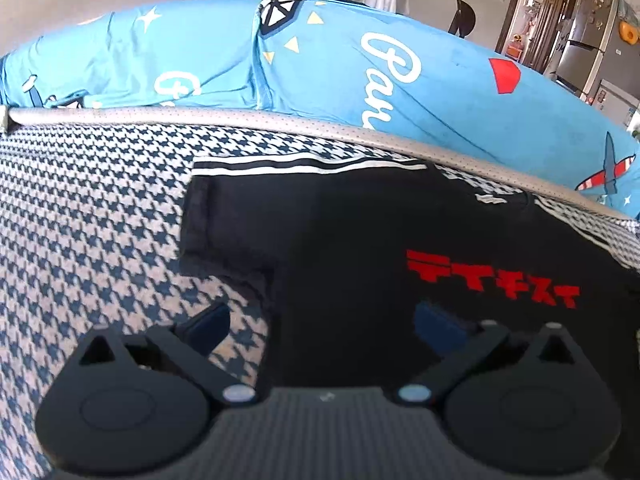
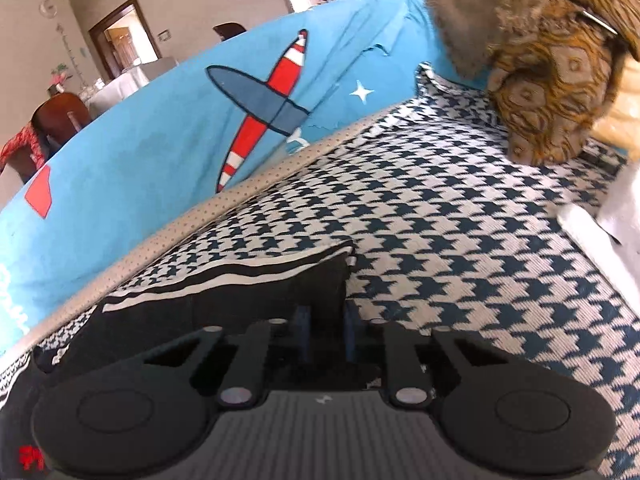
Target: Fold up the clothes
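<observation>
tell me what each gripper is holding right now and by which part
The right gripper is shut on the black shirt, pinching the sleeve end by its striped cuff. The left gripper is open above the shirt's side and holds nothing.

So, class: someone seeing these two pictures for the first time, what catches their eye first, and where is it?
The black shirt with red lettering lies on the houndstooth cushion, its striped sleeve pinched in the shut right tool. Behind it, a bright blue airplane-print cover drapes the backrest. The left tool hangs open above the shirt's edge.
</observation>
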A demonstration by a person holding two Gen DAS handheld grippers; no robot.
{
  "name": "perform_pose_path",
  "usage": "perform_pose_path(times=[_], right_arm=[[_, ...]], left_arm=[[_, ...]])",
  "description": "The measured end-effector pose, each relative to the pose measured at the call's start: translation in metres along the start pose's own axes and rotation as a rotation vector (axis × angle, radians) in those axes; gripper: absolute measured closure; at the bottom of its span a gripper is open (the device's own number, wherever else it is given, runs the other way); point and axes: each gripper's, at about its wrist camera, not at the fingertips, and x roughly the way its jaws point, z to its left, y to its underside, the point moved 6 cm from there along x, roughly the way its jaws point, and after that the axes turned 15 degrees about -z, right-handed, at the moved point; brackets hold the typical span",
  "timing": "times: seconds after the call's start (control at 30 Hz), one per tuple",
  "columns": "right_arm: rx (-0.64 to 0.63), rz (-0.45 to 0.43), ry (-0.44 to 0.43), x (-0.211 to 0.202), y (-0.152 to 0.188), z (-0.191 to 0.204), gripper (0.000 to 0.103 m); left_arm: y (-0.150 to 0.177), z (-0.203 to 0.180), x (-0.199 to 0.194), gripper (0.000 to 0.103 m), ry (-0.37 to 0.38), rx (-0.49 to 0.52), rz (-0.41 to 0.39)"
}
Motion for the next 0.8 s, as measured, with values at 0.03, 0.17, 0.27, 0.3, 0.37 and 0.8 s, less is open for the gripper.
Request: perform_pose_path(times=[0.03, 0.17, 0.27, 0.3, 0.37, 0.8], right_arm=[[-0.005, -0.004, -0.001, -0.001, 0.000, 0.002, 0.092], [-0.036, -0.045, 0.004, -0.006, -0.005, 0.011, 0.094], [-0.077, -0.098, -0.016, -0.014, -0.011, 0.025, 0.094], [-0.098, -0.115, -0.030, -0.018, -0.013, 0.032, 0.094], [-0.147, -0.152, -0.062, -0.026, -0.015, 0.047, 0.094], [-0.444, -0.102, -0.463, -0.055, 0.036, 0.151, 0.087]], left_arm=[[0.000, 0.002, 0.000, 0.000, -0.006, -0.002, 0.001], [0.003, 0.008, 0.002, 0.000, -0.021, -0.020, 0.013], [0.004, 0.011, 0.003, 0.000, -0.030, -0.032, 0.021], [0.005, 0.012, 0.004, 0.000, -0.033, -0.037, 0.022], [0.005, 0.014, 0.004, 0.000, -0.038, -0.048, 0.024], [0.008, 0.011, 0.009, 0.000, -0.038, -0.044, 0.030]])
